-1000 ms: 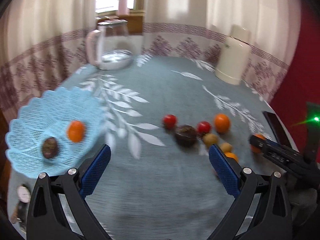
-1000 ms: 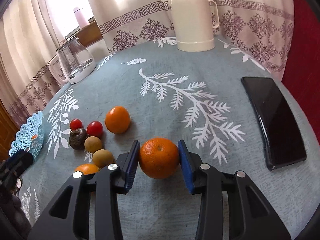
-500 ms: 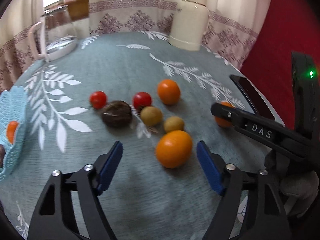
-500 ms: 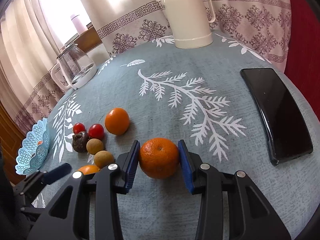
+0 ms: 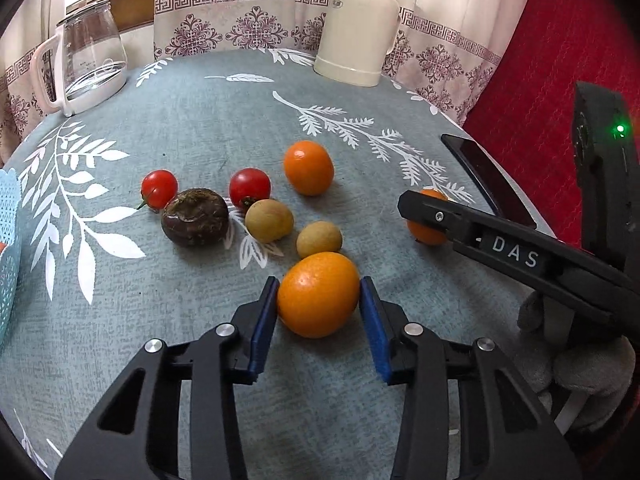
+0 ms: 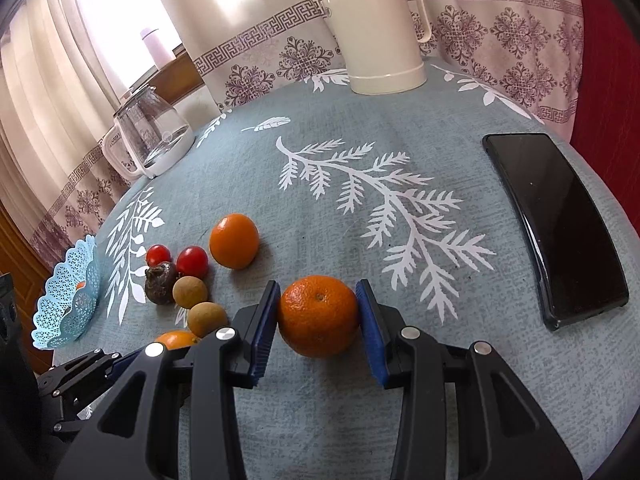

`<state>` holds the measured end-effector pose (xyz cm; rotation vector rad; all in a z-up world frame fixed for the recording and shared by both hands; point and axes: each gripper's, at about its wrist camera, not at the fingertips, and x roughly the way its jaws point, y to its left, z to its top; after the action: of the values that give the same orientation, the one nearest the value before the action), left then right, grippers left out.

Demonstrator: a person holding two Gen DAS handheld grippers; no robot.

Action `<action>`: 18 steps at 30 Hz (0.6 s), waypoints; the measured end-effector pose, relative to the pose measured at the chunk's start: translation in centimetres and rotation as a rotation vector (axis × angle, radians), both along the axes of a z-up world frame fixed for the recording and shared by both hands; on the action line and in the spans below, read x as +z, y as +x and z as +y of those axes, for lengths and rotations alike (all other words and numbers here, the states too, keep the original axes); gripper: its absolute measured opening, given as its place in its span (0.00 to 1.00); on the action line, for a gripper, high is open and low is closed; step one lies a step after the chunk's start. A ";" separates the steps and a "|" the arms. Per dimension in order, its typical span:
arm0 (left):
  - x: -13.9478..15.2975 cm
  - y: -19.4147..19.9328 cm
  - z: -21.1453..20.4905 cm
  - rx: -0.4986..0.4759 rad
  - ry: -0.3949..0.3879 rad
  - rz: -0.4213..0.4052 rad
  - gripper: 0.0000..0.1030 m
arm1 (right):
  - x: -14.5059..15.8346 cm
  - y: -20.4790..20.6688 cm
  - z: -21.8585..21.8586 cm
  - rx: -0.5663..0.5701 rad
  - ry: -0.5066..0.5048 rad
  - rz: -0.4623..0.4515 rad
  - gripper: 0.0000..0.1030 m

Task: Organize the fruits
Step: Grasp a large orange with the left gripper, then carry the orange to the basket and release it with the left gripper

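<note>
left gripper (image 5: 319,295): blue pads squeezing a smooth orange (image 5: 318,294) on the table | right gripper (image 6: 318,314): pads pressed on a bumpy tangerine (image 6: 318,315) on the table | blue basket (image 6: 68,308): at 9 o'clock from the tangerine, well apart | phone (image 6: 556,224): at 2 o'clock

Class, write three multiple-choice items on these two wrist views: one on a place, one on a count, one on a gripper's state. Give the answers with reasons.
1. Where does the phone lie?
A. in the basket
B. near the table's right edge
C. under the glass jug

2. How many red tomatoes?
A. two
B. four
C. none

3. What does the right gripper hold?
A. nothing
B. a tomato
C. an orange

Answers:
1 B, it lies flat by the right rim.
2 A, one and another flank the dark fruit.
3 C, blue pads press the orange on both sides.
</note>
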<state>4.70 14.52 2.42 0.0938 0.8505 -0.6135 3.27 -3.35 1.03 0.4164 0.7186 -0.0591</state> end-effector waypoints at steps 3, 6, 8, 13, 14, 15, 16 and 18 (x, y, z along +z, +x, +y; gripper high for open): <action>0.2 -0.4 0.1 -0.002 0.000 -0.009 0.41 | 0.0 0.0 0.0 0.001 0.000 0.001 0.40; 0.5 -0.9 0.2 -0.003 0.003 -0.021 0.41 | 0.0 0.1 0.1 0.005 -0.003 0.003 0.40; 0.8 -1.2 0.4 -0.002 0.004 -0.031 0.41 | -0.1 0.1 0.2 0.008 -0.005 0.005 0.40; 1.7 -1.8 1.0 0.019 0.008 -0.061 0.41 | -0.1 0.1 0.2 0.008 -0.010 0.005 0.40; 2.0 -1.8 1.3 0.027 0.003 -0.065 0.41 | 0.0 0.1 0.3 0.008 -0.012 0.003 0.40; 2.1 -1.8 1.6 0.037 0.000 -0.068 0.41 | 0.0 0.0 0.3 0.008 -0.014 0.001 0.40; 2.3 -1.8 1.7 0.044 -0.001 -0.071 0.41 | 0.1 0.0 0.3 0.008 -0.017 -0.004 0.39; 2.6 -1.7 2.3 0.067 0.000 -0.083 0.41 | 0.2 -0.2 0.4 0.008 -0.022 -0.012 0.39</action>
<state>2.97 16.81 5.02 0.0898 0.7703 -0.5429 3.09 -2.95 1.20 0.3924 0.7070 -0.0568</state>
